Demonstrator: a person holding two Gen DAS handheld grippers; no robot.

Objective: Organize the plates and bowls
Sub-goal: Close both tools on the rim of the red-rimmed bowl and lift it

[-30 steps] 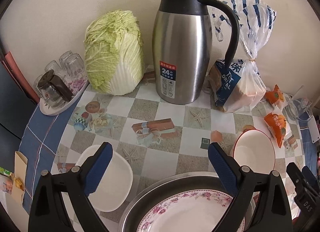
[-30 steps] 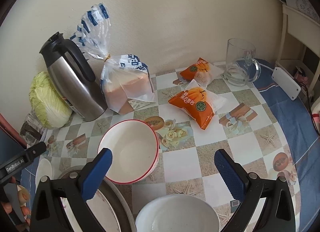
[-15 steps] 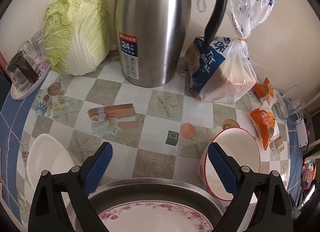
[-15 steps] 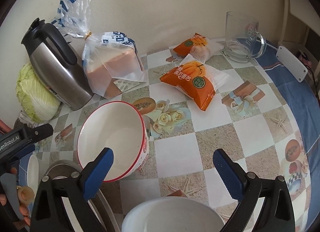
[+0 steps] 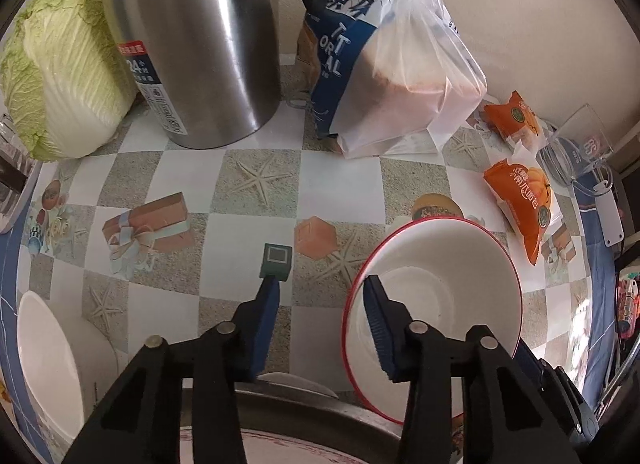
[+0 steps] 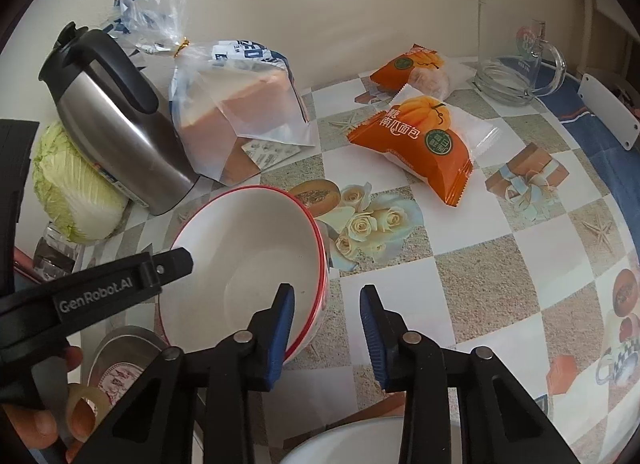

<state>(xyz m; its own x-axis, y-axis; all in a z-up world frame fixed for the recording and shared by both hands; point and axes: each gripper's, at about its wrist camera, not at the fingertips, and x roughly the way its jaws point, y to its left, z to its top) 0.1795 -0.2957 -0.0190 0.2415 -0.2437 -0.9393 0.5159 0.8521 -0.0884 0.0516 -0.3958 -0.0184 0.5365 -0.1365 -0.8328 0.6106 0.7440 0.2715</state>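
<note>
Nearest me, the steel basin with the floral plate in it has slid almost out of the bottom of the left view as both hands dropped in. The left hand-held gripper has just been closing from wide. It now straddles the left rim of the red-rimmed bowl, with one pad inside, the other outside over the bench, and a gap still showing, so it is not pinching yet. The right hand-held gripper has also just been closing. It's on the opposite rim, one pad inside the bowl and the outer one clear of the wall, so no grip there yet either. The bowl sits on the bench just beside the basin. I read this as a two-sided pickup about to land, probably to stack the bowl. Further back, the bread bag, thermal jug and cabbage loom larger.
</note>
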